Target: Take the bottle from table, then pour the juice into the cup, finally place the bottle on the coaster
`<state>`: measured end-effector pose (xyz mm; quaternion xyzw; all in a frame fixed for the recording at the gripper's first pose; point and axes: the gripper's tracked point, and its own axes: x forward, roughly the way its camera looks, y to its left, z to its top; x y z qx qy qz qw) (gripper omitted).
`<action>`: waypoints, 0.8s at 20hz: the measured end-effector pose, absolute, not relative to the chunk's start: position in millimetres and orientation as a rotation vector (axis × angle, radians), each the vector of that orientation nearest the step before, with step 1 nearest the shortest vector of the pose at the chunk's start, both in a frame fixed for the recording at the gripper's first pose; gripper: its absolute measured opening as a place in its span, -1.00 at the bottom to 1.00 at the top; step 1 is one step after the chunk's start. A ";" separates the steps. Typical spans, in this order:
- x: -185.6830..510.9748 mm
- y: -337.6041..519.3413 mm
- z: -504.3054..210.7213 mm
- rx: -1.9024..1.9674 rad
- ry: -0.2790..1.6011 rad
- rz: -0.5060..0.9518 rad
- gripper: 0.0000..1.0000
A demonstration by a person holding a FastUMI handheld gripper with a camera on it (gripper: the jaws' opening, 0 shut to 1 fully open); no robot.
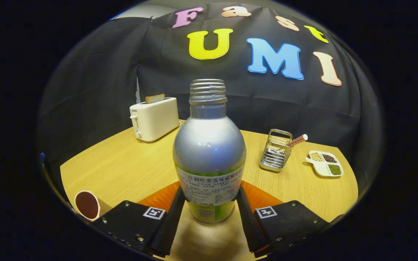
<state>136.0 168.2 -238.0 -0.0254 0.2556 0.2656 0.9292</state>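
A silver bottle [209, 152] with a green and white label and an uncapped threaded neck stands upright between my fingers. My gripper [209, 217] is shut on its lower part, one finger pressing each side of the label. An orange coaster [158, 197] lies on the table just beyond the fingers, showing on both sides of the bottle, which hides its middle. Whether the bottle's base rests on anything or hangs just above the table I cannot tell; a shadow lies below it. A white cup [87, 205], dark red-brown inside, stands to the left of the left finger.
The wooden table [122, 166] is round-edged. A white toaster [154, 119] with a slice of bread stands at the far left. A metal wire holder [276, 155] with a striped straw and a white divided dish [326, 163] of beans are at the far right.
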 end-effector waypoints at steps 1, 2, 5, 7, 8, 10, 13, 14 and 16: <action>139.6 170.2 -238.8 -0.052 0.516 0.542 0.52; 140.7 172.9 -241.9 -0.054 0.514 0.544 0.52; 148.2 177.7 -251.0 -0.089 0.502 0.540 0.52; 151.4 179.6 -255.6 -0.104 0.491 0.538 0.54; 153.6 181.5 -256.7 -0.106 0.488 0.538 0.54; 155.7 184.0 -264.8 -0.109 0.490 0.531 0.54; 155.6 180.5 -274.6 -0.101 0.509 0.508 0.55; 156.3 180.5 -274.1 -0.085 0.505 0.503 0.56; 155.5 179.4 -275.1 -0.068 0.511 0.496 0.56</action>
